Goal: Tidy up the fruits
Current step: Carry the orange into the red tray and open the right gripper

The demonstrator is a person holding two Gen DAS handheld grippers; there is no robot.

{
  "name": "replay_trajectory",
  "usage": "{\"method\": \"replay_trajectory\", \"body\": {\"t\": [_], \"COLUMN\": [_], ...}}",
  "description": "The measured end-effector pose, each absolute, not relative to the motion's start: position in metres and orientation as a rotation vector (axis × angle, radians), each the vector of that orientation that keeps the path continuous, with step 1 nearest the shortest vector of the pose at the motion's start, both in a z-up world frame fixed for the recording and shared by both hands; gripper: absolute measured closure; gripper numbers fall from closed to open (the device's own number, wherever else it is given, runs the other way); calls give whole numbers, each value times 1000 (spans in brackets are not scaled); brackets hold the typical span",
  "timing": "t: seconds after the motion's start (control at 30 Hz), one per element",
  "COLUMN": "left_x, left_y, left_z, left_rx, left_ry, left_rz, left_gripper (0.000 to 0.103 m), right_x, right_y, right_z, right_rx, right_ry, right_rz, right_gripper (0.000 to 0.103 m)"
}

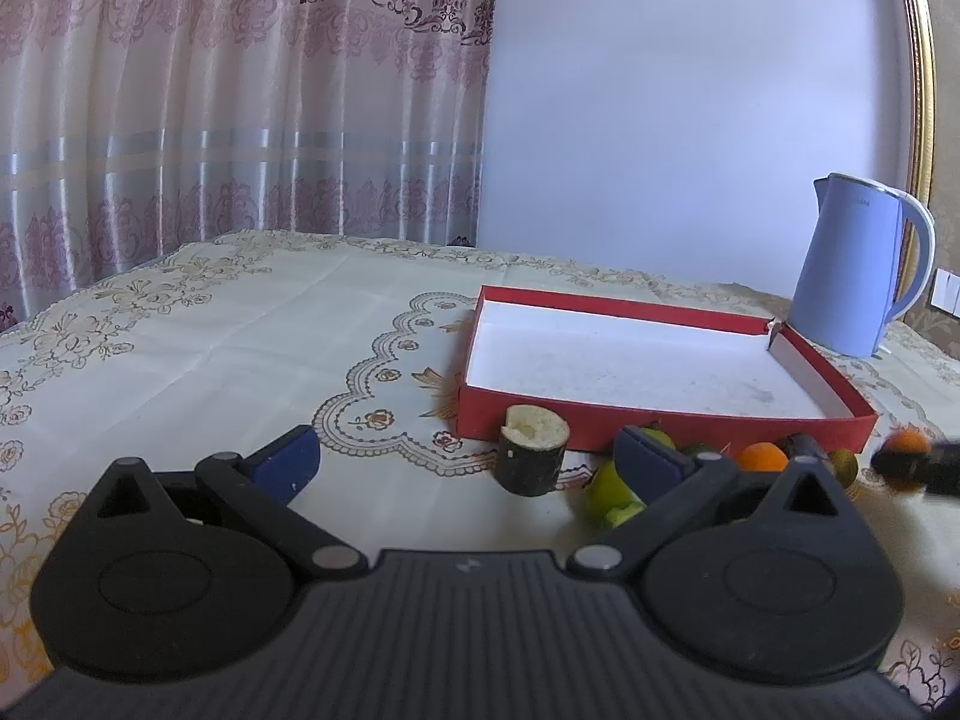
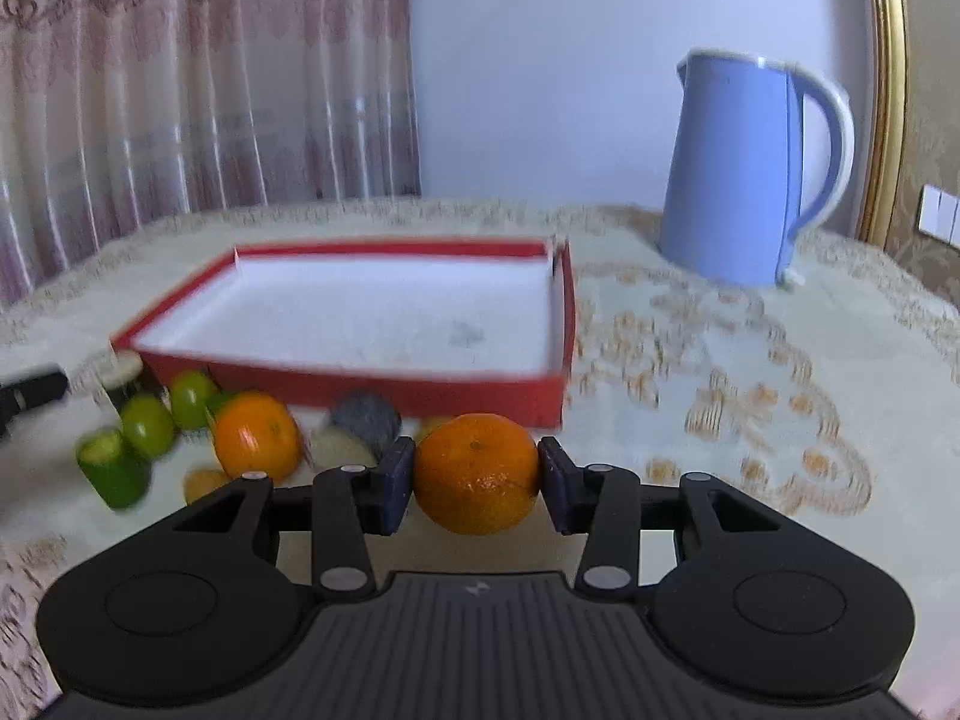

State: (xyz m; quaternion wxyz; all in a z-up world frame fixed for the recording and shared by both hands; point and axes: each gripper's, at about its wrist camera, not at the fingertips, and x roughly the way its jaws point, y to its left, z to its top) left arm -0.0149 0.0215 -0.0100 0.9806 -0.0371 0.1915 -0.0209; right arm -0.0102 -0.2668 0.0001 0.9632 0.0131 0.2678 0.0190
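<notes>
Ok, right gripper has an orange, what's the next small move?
Probably carry the orange forward over the red box wall and release inside. The right gripper is clamped on it, the box is empty and directly ahead; the left gripper is open and idle.

Blue kettle [image 2: 744,168] stands upright on the cream floral tablecloth [image 2: 720,360], far ahead and right of the fingertips, handle facing right. Pink patterned curtain [image 1: 240,90] hangs beyond the table, ahead-left of the fingers; plain pale wall [image 1: 660,90] straight ahead. Gold frame edge [image 2: 885,90] and white wall switch [image 2: 942,213] far right.
</notes>
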Motion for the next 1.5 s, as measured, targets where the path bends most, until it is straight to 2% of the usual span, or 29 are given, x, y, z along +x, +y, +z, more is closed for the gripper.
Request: {"method": "replay_trajectory", "body": {"t": [0.23, 0.4, 0.6, 0.77, 0.83, 0.9, 1.07, 1.2, 1.37, 1.5], "left_x": [-16, -15, -14, -14, -13, -13, -14, -20, -33, -34], "left_y": [22, 22, 19, 18, 17, 17, 20, 31, 32, 23], "left_z": [-10, -10, -11, -12, -12, -12, -12, -8, -12, -16], "left_rx": [-74, -71, -53, -46, -44, -42, -53, -121, -26, 35], "left_ry": [386, 391, 400, 400, 402, 403, 407, 437, 427, 442], "left_rz": [-35, -35, -42, -39, -36, -35, -60, -211, -242, -263], "left_gripper": [0, 0, 0, 0, 0, 0, 0, 0, 0, 12], "right_x": [43, 96, 121, 114, 102, 86, 36, 8, 4, 9], "right_y": [-267, -271, -278, -284, -288, -292, -308, -330, -351, -356], "right_z": [29, 20, -1, -7, 0, 6, 14, 14, 7, 3], "right_rx": [20, 23, 35, 72, 112, 135, 169, 231, 318, 357], "right_ry": [514, 573, 636, 628, 573, 506, 372, 282, 225, 250], "right_rz": [41, 3, -24, -19, -3, -10, -32, -65, -66, -29], "right_gripper": [60, 60, 59, 54, 40, 33, 32, 26, 25, 25]}}
